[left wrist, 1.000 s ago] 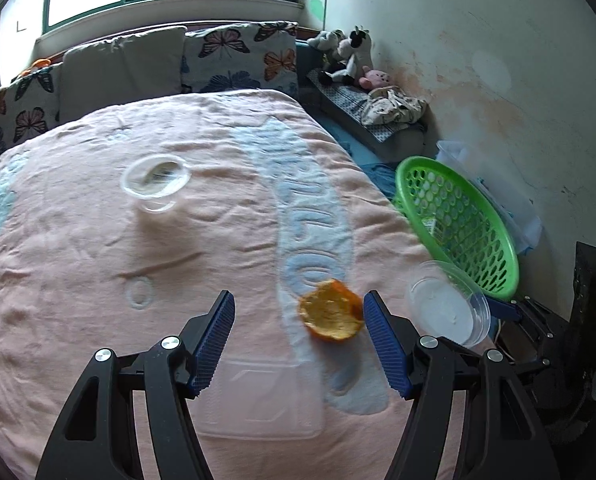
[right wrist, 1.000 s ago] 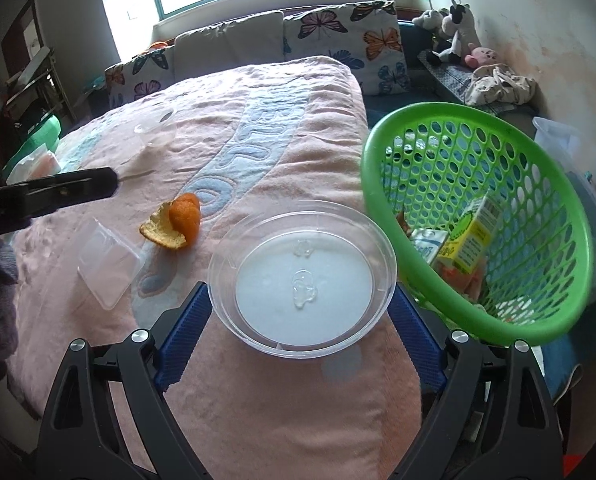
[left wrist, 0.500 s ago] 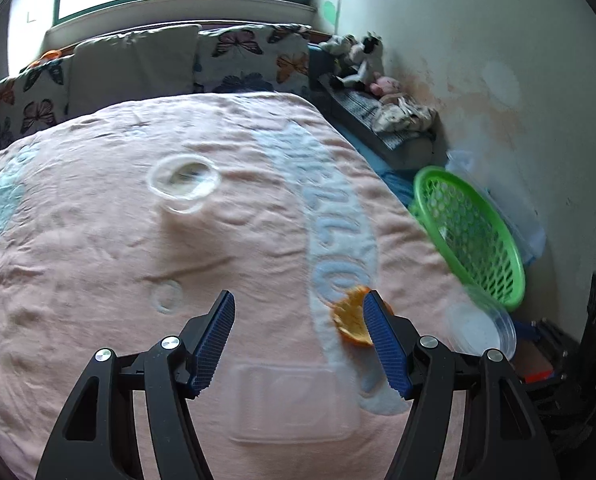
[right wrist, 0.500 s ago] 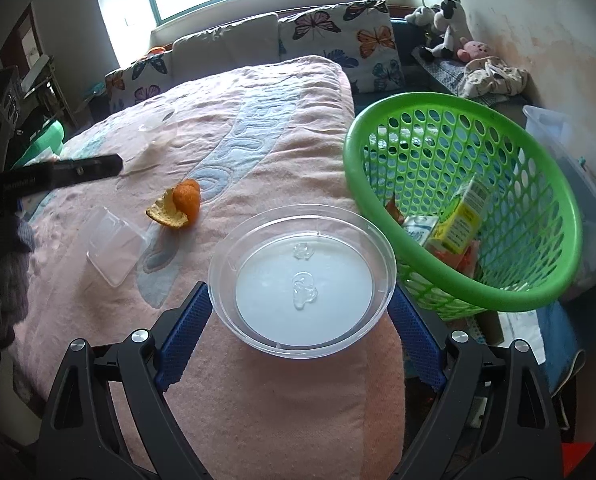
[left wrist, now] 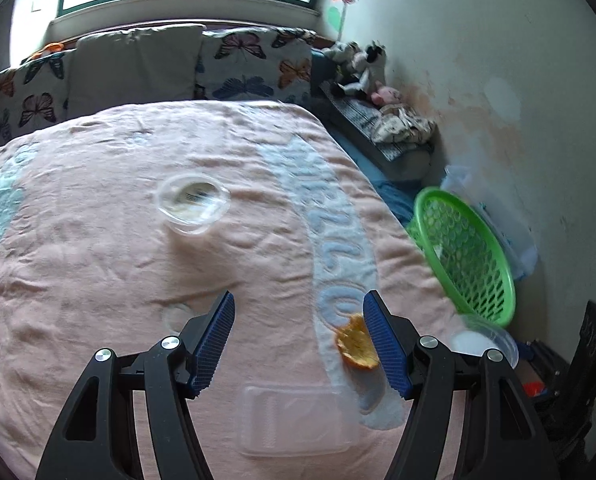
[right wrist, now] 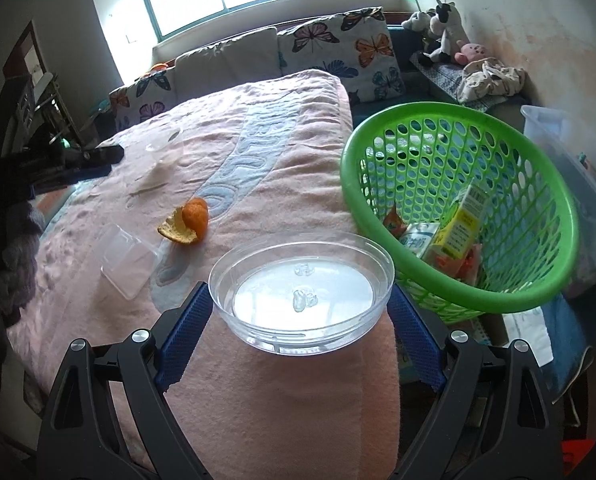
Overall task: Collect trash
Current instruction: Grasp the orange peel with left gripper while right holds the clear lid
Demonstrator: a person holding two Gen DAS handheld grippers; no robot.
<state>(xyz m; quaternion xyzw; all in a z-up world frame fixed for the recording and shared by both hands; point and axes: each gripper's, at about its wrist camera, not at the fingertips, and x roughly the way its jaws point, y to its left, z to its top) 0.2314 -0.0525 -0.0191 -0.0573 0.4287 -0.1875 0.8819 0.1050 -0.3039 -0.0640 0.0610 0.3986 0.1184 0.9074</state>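
**Clear lid gripped beside the green basket**

Pink blanket (left wrist: 98,264) covers the bed, with butterfly-print pillows (right wrist: 353,52) lined up under the window and stuffed animals (right wrist: 441,32) on a ledge by the stained wall.

Off the bed's edge sits a green plastic basket (right wrist: 537,304), tilted toward the bed. Inside it lie a yellow drink carton (right wrist: 463,220), a small milk carton (right wrist: 417,240) and some orange wrappers.

At the right gripper (right wrist: 299,312), a round clear plastic lid (right wrist: 301,288) is clamped between the blue pads (right wrist: 184,340), just beside the basket's rim and above the blanket's corner.

At the left gripper (left wrist: 298,336), the jaws are spread wide with nothing between them, above the blanket. An orange peel (left wrist: 355,344) lies on the blanket just inside its right finger. A flat clear rectangular lid (left wrist: 294,420) rests on the blanket near the peel, below the fingers. Farther up the bed sits a clear round plastic cup (left wrist: 192,202), well apart from the rest and blurred.
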